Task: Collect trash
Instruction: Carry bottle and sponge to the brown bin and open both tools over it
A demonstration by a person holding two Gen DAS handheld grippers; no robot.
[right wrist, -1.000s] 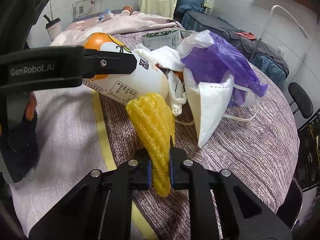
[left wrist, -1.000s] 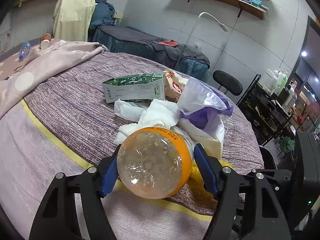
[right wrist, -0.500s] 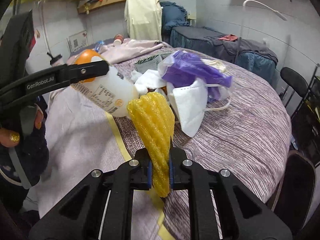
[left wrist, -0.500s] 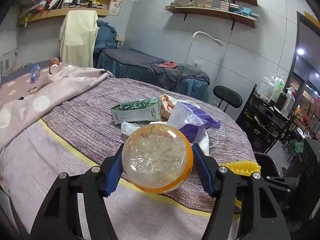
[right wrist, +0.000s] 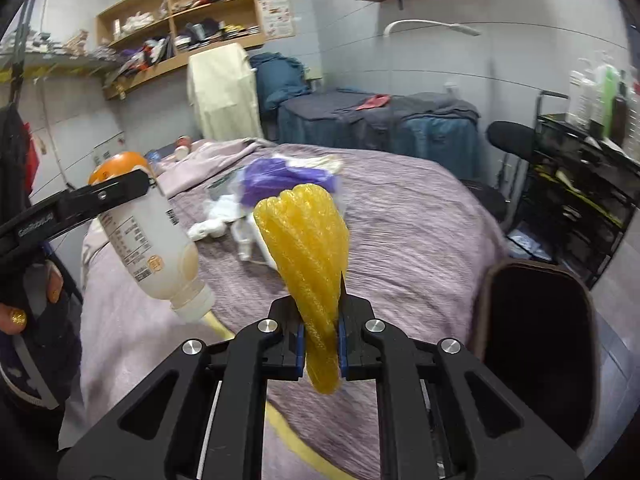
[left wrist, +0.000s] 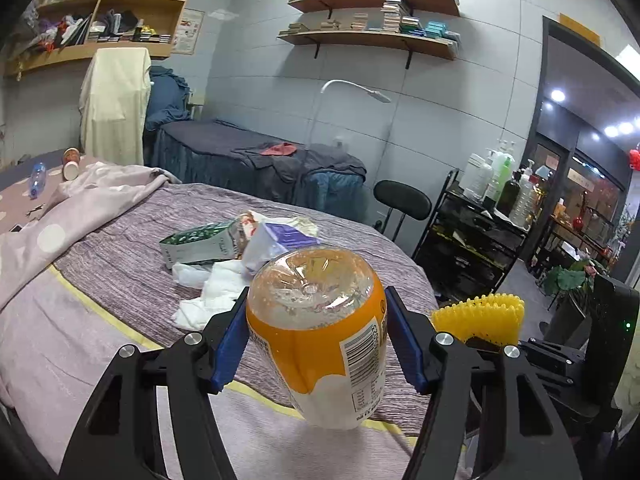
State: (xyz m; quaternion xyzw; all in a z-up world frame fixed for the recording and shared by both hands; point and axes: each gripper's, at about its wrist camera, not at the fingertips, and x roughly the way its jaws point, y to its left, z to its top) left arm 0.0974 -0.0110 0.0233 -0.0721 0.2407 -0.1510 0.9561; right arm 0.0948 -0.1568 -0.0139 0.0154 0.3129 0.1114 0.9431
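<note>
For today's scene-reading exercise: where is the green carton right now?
In the left wrist view, the green carton lies on its side on the purple bedspread, left of the purple plastic bag and just behind the crumpled white tissues.

Room: grey tiled walls. Wooden wall shelves stacked with books; open wooden cubby shelf cluttered. Massage bed in dark blue covers against the wall, white gooseneck lamp beside it. Black round stool. Black metal trolley bearing bottles. Doorway at right, ceiling spotlights beyond.
</note>
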